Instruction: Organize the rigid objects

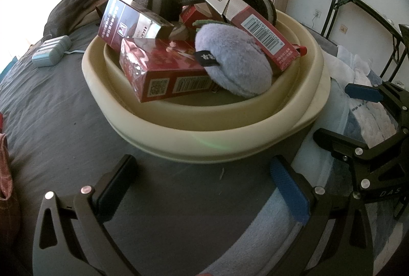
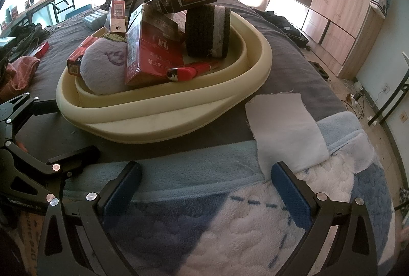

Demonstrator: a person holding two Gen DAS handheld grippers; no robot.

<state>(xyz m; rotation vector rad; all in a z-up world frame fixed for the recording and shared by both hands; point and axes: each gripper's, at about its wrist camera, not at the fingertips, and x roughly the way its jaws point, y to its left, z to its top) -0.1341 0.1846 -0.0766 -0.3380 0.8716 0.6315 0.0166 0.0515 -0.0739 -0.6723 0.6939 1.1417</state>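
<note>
Bedroom, grey bedsheet [image 1: 64, 127]; cream basin [image 1: 204, 145] sits on it, heaped with red boxes, plush toy, sponges. Left gripper [image 1: 204, 189] spread wide, empty, basin straight ahead, just beyond fingertips. Right gripper [image 2: 207, 189] likewise spread, empty, over blue blanket [image 2: 204, 224]; basin ahead-left, farther off. Left judged nearer. Nearest red box [image 1: 163, 71] lies flat, long axis crosswise to left claw. Legible: barcodes, QR code; Chinese print unreadable.
</note>
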